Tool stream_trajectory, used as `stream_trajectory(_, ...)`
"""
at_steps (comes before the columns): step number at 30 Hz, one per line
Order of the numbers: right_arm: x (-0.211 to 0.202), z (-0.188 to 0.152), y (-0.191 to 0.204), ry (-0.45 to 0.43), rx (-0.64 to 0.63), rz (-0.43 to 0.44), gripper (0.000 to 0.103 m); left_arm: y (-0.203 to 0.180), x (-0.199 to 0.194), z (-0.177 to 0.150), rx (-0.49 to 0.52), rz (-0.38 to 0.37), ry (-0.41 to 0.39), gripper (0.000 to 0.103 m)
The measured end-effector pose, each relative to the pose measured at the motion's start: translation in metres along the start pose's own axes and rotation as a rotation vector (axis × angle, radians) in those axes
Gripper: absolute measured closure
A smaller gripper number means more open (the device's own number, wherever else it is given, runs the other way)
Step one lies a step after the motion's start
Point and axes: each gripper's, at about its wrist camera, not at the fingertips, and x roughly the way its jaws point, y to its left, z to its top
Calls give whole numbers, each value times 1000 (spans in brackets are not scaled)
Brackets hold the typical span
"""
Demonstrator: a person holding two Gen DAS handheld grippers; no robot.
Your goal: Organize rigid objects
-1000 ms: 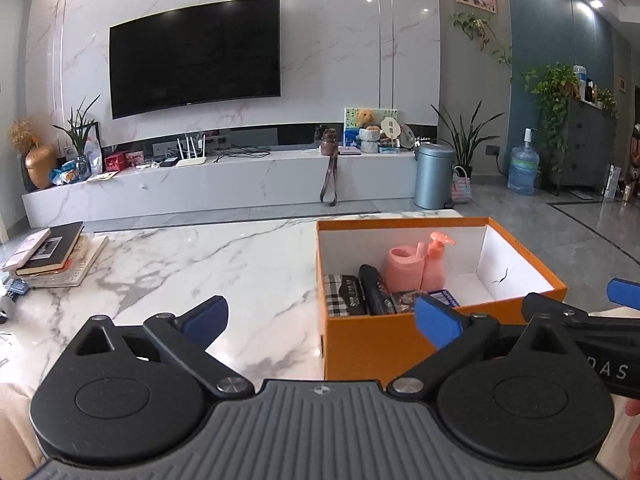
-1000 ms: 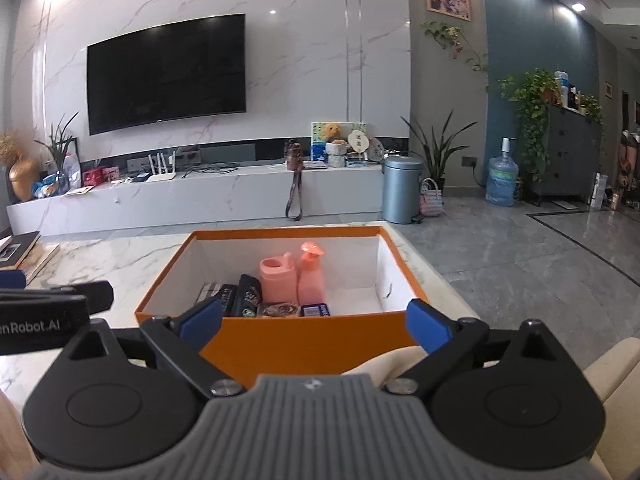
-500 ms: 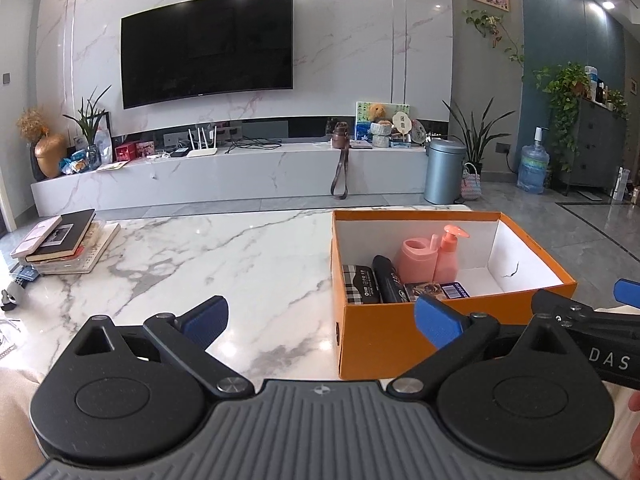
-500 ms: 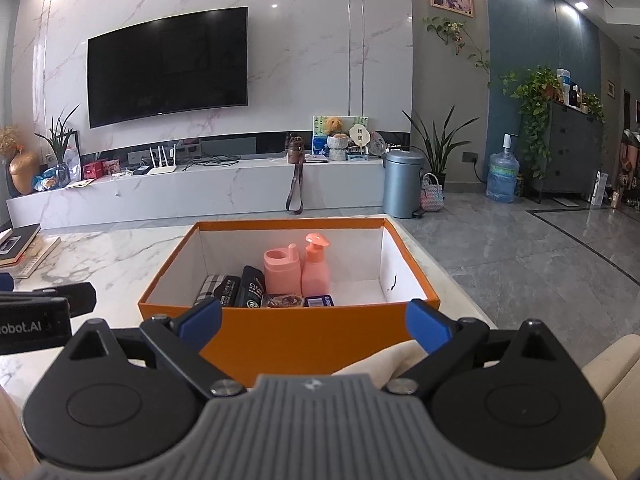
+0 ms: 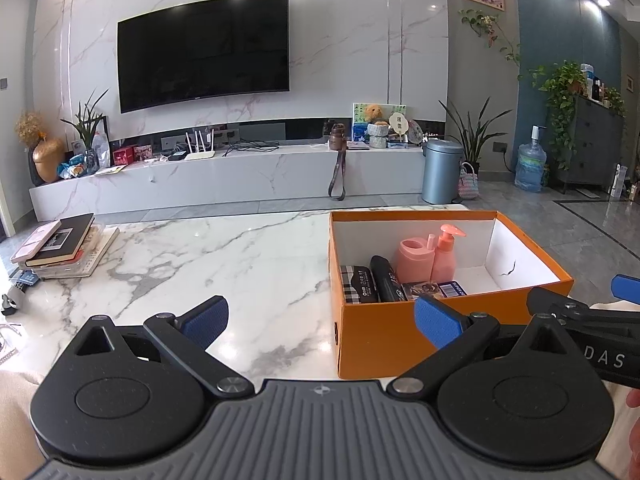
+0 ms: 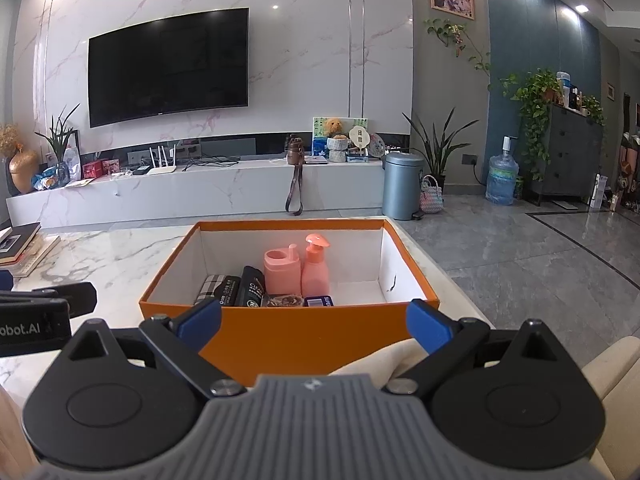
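An orange box (image 5: 384, 332) (image 6: 296, 332) with white inner walls stands on the marble table (image 5: 224, 264). Inside it sit a pink cup-shaped holder (image 6: 282, 270), a pink pump bottle (image 6: 316, 270), a black tube (image 6: 252, 286), a checkered black pack (image 6: 218, 290) and two small flat items. My left gripper (image 5: 320, 316) is open and holds nothing, near the box's front left corner. In front of the box's near wall my right gripper (image 6: 314, 320) is open with nothing in it. The right gripper's body (image 5: 592, 336) also shows in the left wrist view.
A stack of books (image 5: 64, 246) lies at the table's left edge. Behind the table are a white TV console (image 5: 224, 180) with a wall TV, a grey bin (image 5: 442, 170) and plants. Grey floor lies to the right. Cream fabric (image 6: 384, 360) lies under my right gripper.
Both cameras have pulled back and risen slightly, so the box sits lower and a bit farther right in the left wrist view. Both grippers stay open; the box contents have not moved.
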Motion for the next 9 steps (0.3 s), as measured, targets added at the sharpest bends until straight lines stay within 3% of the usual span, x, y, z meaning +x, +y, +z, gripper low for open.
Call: stream_trajectory(9, 0, 0, -1, 0, 1, 0, 4, 1, -3, 2, -2, -6, -5, 0)
